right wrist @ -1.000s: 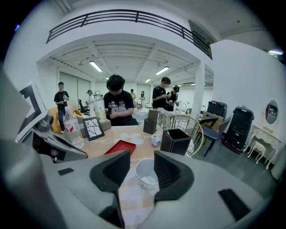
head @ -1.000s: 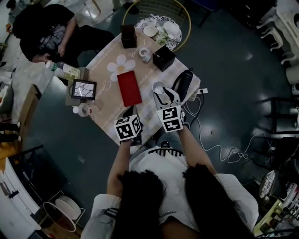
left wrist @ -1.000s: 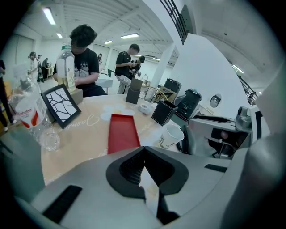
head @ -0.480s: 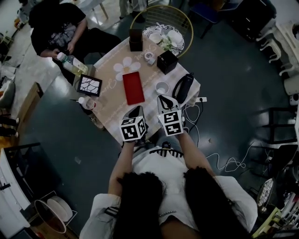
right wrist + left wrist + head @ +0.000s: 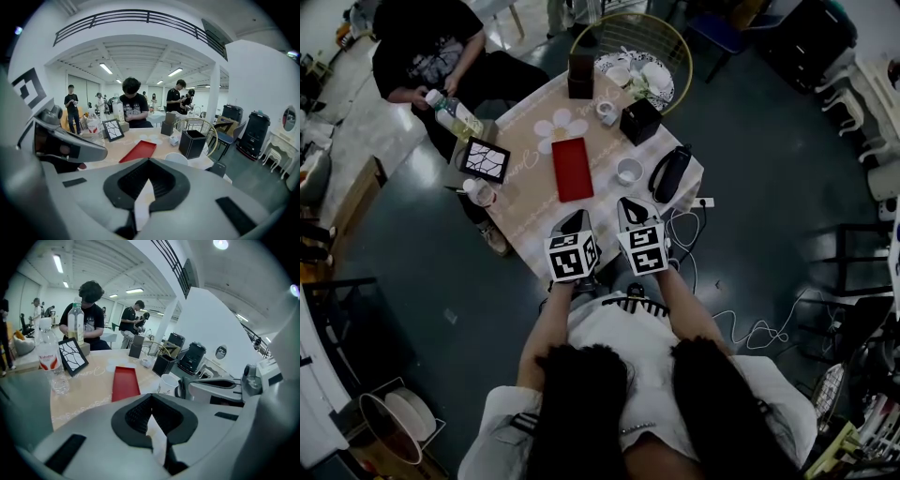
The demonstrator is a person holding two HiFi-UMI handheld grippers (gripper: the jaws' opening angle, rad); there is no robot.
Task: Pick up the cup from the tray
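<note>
Change: right tongs point(image 5: 628, 202) have just been closing on nothing, now pressed together, drawn back from the white cup point(image 5: 628, 172).
Cup: just ahead of right tongs, on beige worktop point(image 5: 525, 187) beside flat red tray point(image 5: 572, 169).
Left tongs point(image 5: 574, 218): pressed together, empty.
Meaning: cup looks already off the tray.

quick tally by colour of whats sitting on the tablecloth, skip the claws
red: 1, tray
white: 2, cup, small pot
black: 3, near box, far box, kettle-like thing
total: 6
</note>
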